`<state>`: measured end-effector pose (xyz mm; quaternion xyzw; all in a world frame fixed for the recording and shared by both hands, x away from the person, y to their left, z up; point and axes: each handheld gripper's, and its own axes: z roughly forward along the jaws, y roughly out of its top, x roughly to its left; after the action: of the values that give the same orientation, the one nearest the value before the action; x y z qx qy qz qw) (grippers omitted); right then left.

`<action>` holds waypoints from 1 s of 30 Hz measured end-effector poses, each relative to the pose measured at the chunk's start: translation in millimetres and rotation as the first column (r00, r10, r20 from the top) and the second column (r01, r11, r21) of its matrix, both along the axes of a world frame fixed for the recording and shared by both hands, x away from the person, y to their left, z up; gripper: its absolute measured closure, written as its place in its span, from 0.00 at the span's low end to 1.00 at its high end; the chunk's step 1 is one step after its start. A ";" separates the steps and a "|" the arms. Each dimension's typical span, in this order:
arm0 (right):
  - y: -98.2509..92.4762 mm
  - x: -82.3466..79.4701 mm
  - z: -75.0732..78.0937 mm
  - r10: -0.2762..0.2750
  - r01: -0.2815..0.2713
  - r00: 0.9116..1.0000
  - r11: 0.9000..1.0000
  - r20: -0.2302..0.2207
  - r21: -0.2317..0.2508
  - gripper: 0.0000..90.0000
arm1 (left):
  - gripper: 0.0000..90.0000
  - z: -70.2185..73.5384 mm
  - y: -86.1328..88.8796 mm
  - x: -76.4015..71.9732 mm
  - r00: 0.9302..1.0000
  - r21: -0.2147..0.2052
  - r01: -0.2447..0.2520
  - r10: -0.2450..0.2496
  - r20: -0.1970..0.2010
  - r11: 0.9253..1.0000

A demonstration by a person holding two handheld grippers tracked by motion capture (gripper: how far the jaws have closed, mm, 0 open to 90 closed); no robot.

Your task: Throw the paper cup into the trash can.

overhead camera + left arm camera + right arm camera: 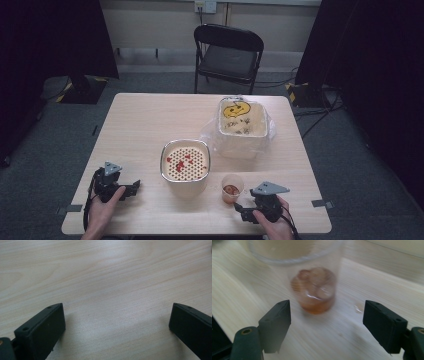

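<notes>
High view: I note the clear cup (pixel 232 187) on the worktop (pixel 145 120) just ahead-left of my right tongs (pixel 241 206); left tongs (pixel 134 188) well apart.
Left gripper view: jaws wide, empty.
Right gripper view: jaws spread, unloaded, the upright cup dead ahead between them.

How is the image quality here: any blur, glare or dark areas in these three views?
High view: dim overall, dark curtains at both sides, table evenly lit. Left gripper view: sharp wood grain, soft shadows beside the open left tool. Right gripper view: the plastic cup is blurred, while the right tool looks sharper.
</notes>
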<state>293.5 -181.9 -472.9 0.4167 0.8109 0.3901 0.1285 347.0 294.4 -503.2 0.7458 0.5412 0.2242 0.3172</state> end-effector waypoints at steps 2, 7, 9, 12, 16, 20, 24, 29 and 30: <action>10.1 1.6 1.6 0.027 -0.027 1.000 1.000 0.008 0.010 0.25 | 0.00 0.0 -0.1 0.1 1.000 0.000 -0.001 0.001 0.001 1.000; 18.9 9.9 5.0 0.042 -0.044 0.999 0.998 0.026 0.049 0.25 | 0.00 0.0 -0.1 0.1 1.000 0.000 -0.001 0.001 0.001 1.000; 22.2 14.6 5.1 0.044 -0.046 0.998 0.998 0.034 0.053 0.27 | 0.00 0.0 0.0 0.1 1.000 0.002 0.000 0.000 0.000 1.000; 25.8 19.0 5.2 0.053 -0.056 0.998 0.996 0.039 0.070 0.27 | 0.00 0.0 0.0 0.1 1.000 0.001 0.000 0.000 0.000 1.000; 36.1 27.1 4.2 0.070 -0.075 0.996 0.995 0.059 0.072 0.30 | 0.00 0.0 0.0 0.1 1.000 0.001 0.000 0.000 0.000 1.000; 38.8 28.1 2.1 0.063 -0.067 0.996 0.996 0.067 0.064 0.35 | 0.00 0.0 0.0 0.1 1.000 0.000 -0.001 0.001 0.001 1.000; 35.8 29.6 2.2 0.058 -0.063 0.996 0.995 0.066 0.074 0.40 | 0.00 0.0 0.0 0.1 1.000 0.000 -0.001 0.001 0.001 1.000; 35.0 30.3 3.1 0.062 -0.067 0.996 0.995 0.069 0.071 0.41 | 0.00 0.1 0.0 0.1 1.000 0.001 0.000 0.000 0.000 1.000; 34.5 30.5 3.7 0.063 -0.068 0.996 0.995 0.069 0.074 0.41 | 0.00 0.0 -0.1 0.1 1.000 0.000 -0.001 0.001 0.000 1.000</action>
<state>324.0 -147.4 -469.1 0.3813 0.8040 0.4385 0.1264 347.1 294.3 -503.2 0.7455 0.5414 0.2245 0.3172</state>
